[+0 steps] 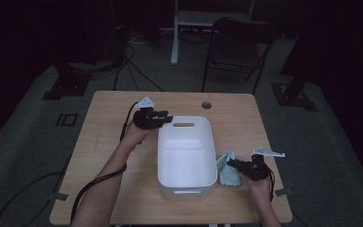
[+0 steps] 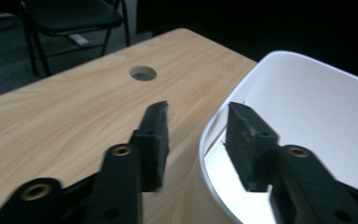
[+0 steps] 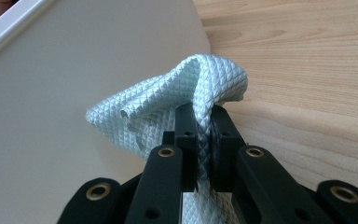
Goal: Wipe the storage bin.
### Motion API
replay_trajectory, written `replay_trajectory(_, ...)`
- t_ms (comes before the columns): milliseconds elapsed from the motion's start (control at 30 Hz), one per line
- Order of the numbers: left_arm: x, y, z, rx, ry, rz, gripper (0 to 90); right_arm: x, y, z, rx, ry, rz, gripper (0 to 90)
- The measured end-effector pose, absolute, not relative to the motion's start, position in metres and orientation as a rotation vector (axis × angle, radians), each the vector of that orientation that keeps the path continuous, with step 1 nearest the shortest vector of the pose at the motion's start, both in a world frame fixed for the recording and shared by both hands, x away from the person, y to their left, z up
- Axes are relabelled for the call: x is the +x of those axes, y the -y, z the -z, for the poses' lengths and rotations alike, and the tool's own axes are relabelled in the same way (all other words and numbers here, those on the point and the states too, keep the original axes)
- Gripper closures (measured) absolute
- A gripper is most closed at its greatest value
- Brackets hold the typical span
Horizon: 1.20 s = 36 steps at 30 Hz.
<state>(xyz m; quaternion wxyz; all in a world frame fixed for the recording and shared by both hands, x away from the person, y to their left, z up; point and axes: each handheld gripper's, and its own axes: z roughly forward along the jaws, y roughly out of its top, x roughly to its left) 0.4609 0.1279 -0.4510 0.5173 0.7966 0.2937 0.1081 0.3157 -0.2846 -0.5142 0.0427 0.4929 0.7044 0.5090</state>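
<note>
Two grips: right gripper [image 3: 204, 135] pinches the pale-green quilted cloth [image 3: 182, 105]; left gripper [image 2: 196, 140], jaws spread, straddles the white plastic bin's [image 2: 307, 107] rim, which may slip out.

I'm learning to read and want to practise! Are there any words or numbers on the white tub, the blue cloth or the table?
No, there are none to read here.
The white tub is plain, with no label.
The light blue cloth has a tiny diamond weave, no writing.
The wooden table has wood grain and a round hole, no print.
</note>
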Motion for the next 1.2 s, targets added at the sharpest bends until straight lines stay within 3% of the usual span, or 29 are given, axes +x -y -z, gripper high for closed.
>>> replay_trajectory(133, 0.460, -0.123, 0.451, 1.926, -0.672, -0.263, 76.8, 0.316, 0.284, 0.514, 1.507, -2.155, -1.554, 84.3)
replay_trajectory(467, 0.440, -0.140, 0.452, 1.926, -0.700, -0.339, 83.5, 0.316, 0.285, 0.513, 1.508, -2.148, -1.555, 84.4)
replay_trajectory(767, 0.429, -0.154, 0.451, 1.914, -0.750, -0.350, 81.9, 0.315, 0.287, 0.512, 1.517, -2.132, -1.559, 84.3)
replay_trajectory(933, 0.433, -0.151, 0.452, 1.916, -0.766, -0.337, 70.8, 0.315, 0.286, 0.512, 1.514, -2.135, -1.560, 84.4)
replay_trajectory(1200, 0.436, -0.145, 0.453, 1.929, -0.732, -0.357, 81.2, 0.316, 0.288, 0.513, 1.514, -2.136, -1.558, 84.4)
